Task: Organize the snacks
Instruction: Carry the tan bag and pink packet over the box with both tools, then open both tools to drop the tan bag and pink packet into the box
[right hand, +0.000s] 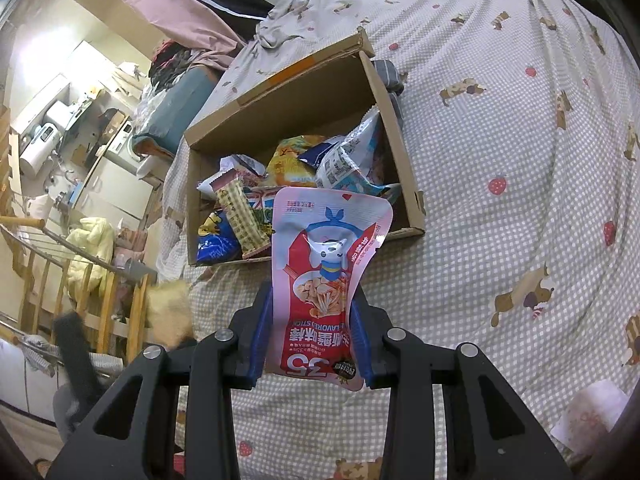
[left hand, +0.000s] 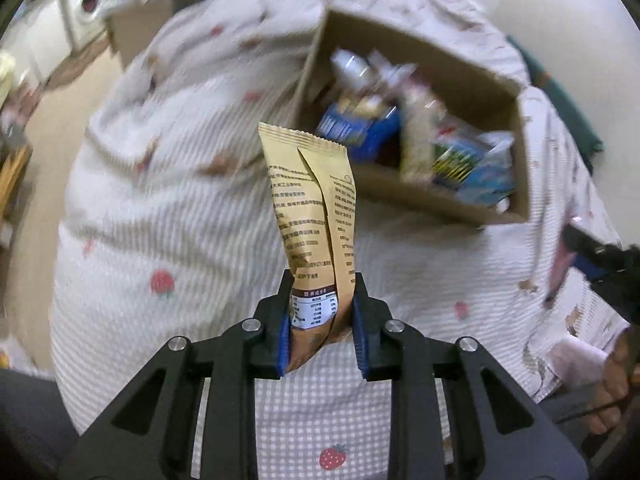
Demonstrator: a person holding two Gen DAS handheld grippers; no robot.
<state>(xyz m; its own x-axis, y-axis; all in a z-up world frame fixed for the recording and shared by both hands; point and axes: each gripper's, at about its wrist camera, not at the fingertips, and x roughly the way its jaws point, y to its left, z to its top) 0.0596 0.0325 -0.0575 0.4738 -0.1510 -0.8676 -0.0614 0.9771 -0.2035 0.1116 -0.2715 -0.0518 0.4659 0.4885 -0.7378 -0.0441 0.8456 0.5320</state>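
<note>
1. The cardboard box (right hand: 400, 152) sits open on the checked bedsheet (right hand: 500, 128), holding a heap of snack packets (right hand: 288, 184), a blue bag and a white bottle (left hand: 352, 66) among them.
2. The left gripper (left hand: 320, 304) is clamped on a tan snack bar (left hand: 316, 216), upright, on the near side of the box.
3. The right gripper (right hand: 312, 328) pinches a pink snack pouch (right hand: 324, 280) at the box's near edge.

A checked strawberry-print bedsheet (right hand: 500, 140), a washing machine (left hand: 86, 2) beyond.

Left view motion-blurred; right view sharp, evenly lit, fisheye-warped edges.
</note>
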